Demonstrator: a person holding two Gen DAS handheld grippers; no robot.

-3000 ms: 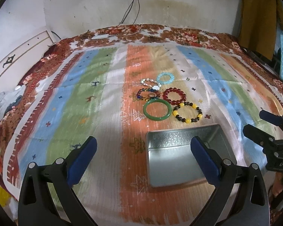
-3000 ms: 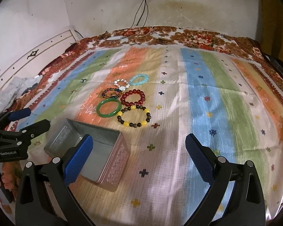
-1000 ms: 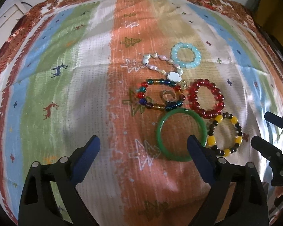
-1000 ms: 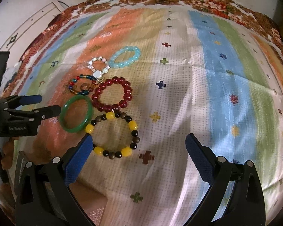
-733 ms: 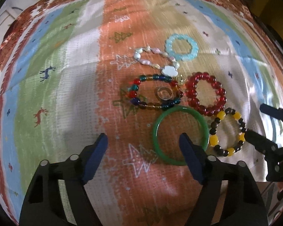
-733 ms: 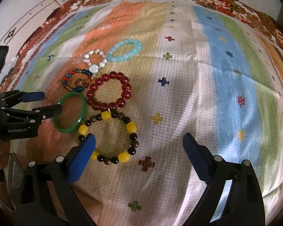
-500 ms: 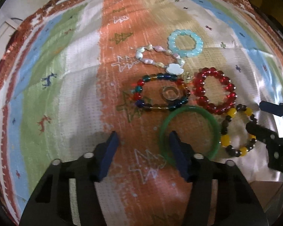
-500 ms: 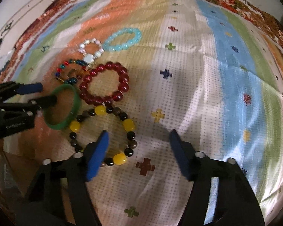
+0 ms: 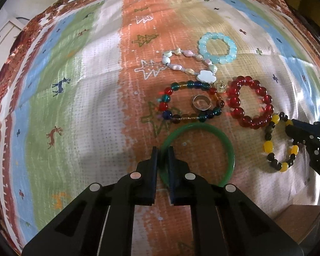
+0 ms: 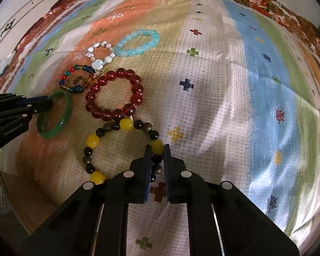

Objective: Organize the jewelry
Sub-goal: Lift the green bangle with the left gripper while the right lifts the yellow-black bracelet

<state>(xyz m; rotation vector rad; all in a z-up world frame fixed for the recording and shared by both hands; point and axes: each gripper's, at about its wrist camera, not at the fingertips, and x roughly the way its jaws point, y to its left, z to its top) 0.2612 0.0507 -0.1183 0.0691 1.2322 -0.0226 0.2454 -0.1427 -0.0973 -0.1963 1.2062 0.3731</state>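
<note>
Left wrist: smooth (perhaps jade) green bangle (image 9: pixel 221 140)

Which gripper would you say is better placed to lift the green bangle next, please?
The left gripper. Its jaws are closed on the near-left rim of the green bangle. The right gripper is already closed on the yellow-and-dark bead bracelet, beside the bangle.
</note>
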